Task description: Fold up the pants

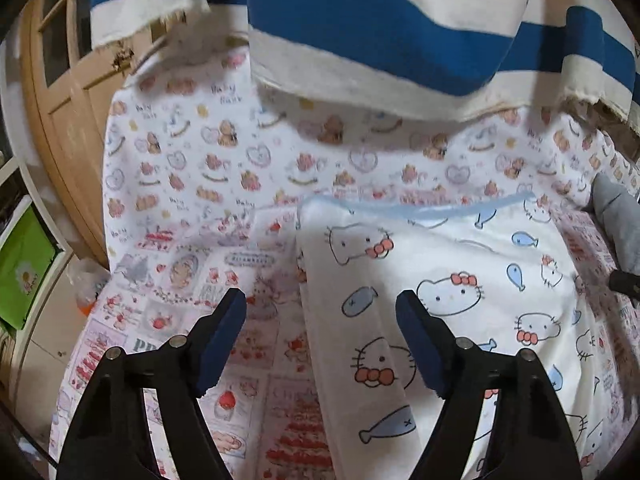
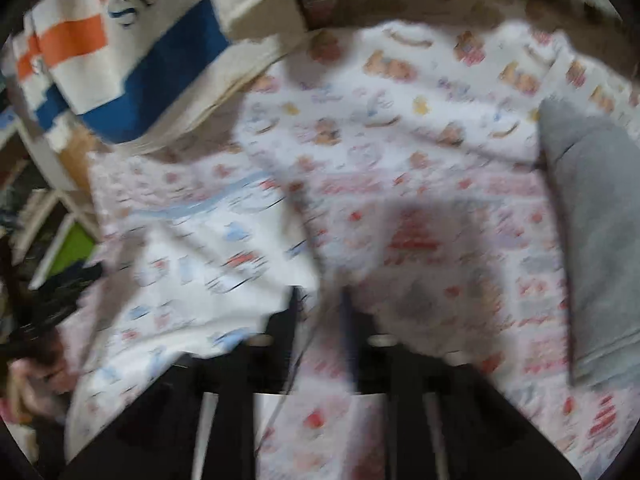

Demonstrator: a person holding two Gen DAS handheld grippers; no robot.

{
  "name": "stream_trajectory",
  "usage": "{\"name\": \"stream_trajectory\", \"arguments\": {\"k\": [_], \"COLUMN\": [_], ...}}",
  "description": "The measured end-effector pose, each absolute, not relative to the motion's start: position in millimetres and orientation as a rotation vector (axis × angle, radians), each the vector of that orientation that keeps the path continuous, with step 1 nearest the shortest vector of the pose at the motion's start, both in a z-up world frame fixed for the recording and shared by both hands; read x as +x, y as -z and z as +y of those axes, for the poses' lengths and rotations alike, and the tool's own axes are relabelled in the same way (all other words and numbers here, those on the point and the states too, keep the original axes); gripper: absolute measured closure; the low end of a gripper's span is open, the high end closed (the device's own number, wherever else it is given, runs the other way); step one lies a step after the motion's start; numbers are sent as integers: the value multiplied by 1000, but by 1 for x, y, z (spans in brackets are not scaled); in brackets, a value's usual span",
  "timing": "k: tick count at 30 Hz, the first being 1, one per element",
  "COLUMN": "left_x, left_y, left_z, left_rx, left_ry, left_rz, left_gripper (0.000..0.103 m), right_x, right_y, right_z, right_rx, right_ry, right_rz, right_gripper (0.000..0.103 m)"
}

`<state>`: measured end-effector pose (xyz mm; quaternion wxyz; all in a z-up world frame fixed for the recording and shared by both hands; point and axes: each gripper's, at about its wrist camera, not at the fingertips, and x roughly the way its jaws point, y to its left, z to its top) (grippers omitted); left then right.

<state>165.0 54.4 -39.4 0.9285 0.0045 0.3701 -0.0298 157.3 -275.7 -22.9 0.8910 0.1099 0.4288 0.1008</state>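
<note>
My left gripper [image 1: 320, 336] hangs wide open right over the left edge of the cat-print pants [image 1: 440, 300], which run long away from me to the blue waistband [image 1: 420, 210]. My right gripper [image 2: 320, 308] seems pinched on their right edge, but it is too blurry to tell. The striped cushions [image 1: 360, 40] sit far back.

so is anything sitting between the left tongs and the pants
Nothing visible does. The left tongs are open right over the white cat-print pants, whose folded edge runs up between the fingers. The grey cloth lies off at the right edge, apart from that path. The right wrist view is too blurred to add more.
</note>
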Motion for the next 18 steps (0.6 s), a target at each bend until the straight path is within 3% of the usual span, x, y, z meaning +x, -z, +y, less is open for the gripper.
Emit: {"name": "stream_trajectory", "arguments": {"k": [1,3,4,9,14,17,18], "left_x": [166,168,170,176,168,165,164], "left_y": [41,46,50,51,40,37,38], "left_z": [53,52,53,63,69,61,57], "left_rx": [18,32,25,-12,-31,8,29], "left_ry": [55,38,32,6,39,64,65], "left_rz": [765,775,788,789,751,752,751], "left_gripper": [33,74,102,103,101,65,64], "right_x": [151,135,128,68,13,-4,-8], "right_y": [22,21,21,13,15,24,28], "right_z": [-272,-262,-256,-217,-194,-203,-207], "right_rx": [230,214,208,132,136,212,237], "right_ry": [-222,-269,-297,-424,-468,-447,-446], "right_rz": [887,898,903,880,877,907,926], "right_gripper": [49,49,49,57,55,40,40]}}
